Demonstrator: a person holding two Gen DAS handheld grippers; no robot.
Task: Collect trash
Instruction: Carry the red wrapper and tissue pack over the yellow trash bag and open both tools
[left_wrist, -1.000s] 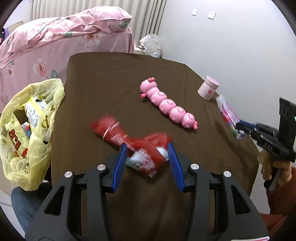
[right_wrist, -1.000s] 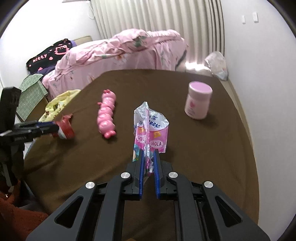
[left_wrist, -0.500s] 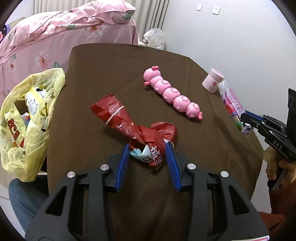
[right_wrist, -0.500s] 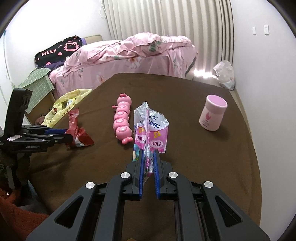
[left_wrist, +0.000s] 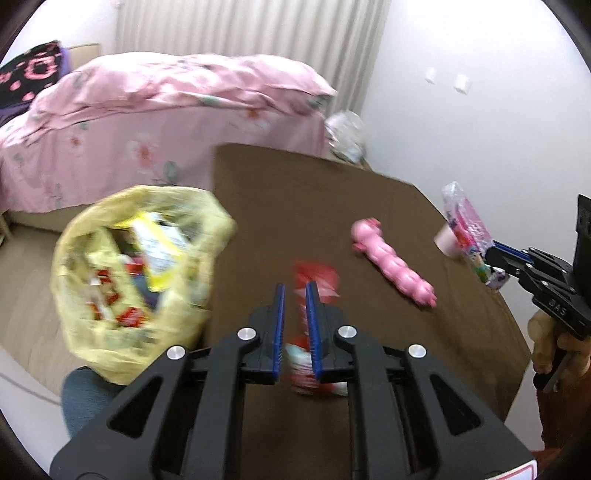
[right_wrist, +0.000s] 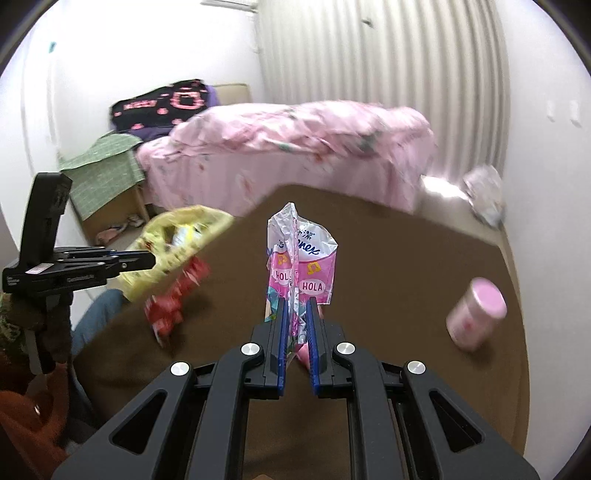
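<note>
Since half a second ago my left hand-held gripper (left_wrist: 295, 325) has closed on the red wrapper (left_wrist: 316, 277) and lifted it off the counter (left_wrist: 295, 192), swinging toward the counter's left edge. Beyond that edge the pink bed (left_wrist: 147, 122) fills the background. The yellow trash bag (left_wrist: 136, 273) hangs open just beside this left edge, already holding several packets. The red wrapper is pinched between the blue pads, its long axis pointing forward, away from me; the picture is blurred, so the details are unclear. The bag lies to the left of this gripper and near it, so I judge the left one should release first. My right hand-held gripper (right_wrist: 297, 332) grips the pink tissue pack (right_wrist: 301, 258) upright over the counter's near part, farther from the bag. A pink caterpillar toy (left_wrist: 393, 262) and a pink jar (right_wrist: 476, 314) remain on the counter.
</note>
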